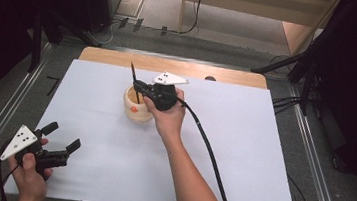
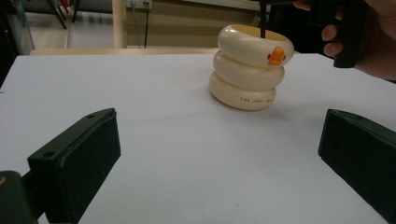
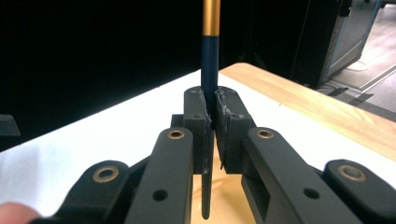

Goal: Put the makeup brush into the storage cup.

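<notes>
High view: right forearm runs from the bottom edge at 6 o'clock up toward centre, wrist bent, hand wrapped round the right hand-held gripper (image 1: 143, 88), which sits over the cream ring-shaped holder (image 1: 137, 107). Left hand (image 1: 30, 173) rests low at 7 o'clock near the tabletop's (image 1: 241, 152) front-left corner, left hand-held gripper (image 1: 64, 137) pointing toward 2 o'clock.

Room: holder stands slightly left of centre, well in from every edge. White tabletop is bare from 3 to 5 o'clock and between the two hands. A wooden strip (image 1: 219, 74) shows along the far edge at 12 o'clock.

Right hand-held gripper: jaws closed tight on a dark pen (image 3: 209, 70), shaft upright, gold band above the pads, lower tip hanging past the pads over the holder's opening. In the high view the pen (image 1: 134, 82) slants up toward 11 o'clock out of the holder.

Left hand-held gripper: jaws spread wide, nothing between them. Left gripper view puts the holder (image 2: 251, 66), with its orange duck bill, ahead at 1 o'clock, well apart from the pads.
</notes>
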A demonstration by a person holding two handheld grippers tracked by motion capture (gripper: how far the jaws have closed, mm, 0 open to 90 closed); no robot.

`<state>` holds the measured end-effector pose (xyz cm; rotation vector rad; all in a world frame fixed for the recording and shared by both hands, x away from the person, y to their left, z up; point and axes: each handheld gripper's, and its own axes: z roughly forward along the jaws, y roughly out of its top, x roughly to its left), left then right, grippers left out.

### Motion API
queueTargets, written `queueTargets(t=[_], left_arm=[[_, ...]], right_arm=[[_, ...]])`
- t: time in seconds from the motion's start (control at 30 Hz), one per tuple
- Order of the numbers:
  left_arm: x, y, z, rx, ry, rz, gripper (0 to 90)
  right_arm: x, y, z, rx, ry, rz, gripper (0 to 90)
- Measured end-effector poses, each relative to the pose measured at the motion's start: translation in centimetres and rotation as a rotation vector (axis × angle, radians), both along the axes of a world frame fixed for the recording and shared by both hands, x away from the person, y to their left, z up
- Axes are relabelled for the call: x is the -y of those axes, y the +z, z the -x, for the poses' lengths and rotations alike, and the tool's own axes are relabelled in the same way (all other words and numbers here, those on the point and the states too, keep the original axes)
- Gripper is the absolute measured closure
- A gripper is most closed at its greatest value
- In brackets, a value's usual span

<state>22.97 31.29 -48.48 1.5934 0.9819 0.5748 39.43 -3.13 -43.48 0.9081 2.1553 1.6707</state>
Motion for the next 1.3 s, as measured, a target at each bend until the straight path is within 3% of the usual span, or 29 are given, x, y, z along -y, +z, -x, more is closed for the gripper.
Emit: queueTargets(t=[0.47,0.97,1.3], left_arm=[[-0.1,0.0,0.0,-0.002,0.002,-0.003,0.0],[-0.1,0.0,0.0,0.0,0.003,-0.001,0.0],[-0.1,0.0,0.0,-0.001,0.003,-0.001,0.0]], right_arm=[[-0.9,-1.7,-0.1,-0.021,0.021,0.014,84.6],[-0.2,-3.2,-0.3,-0.075,-0.015,0.016,84.4],[0.0,-2.5,0.3,-0.085,-0.026,0.032,66.1]])
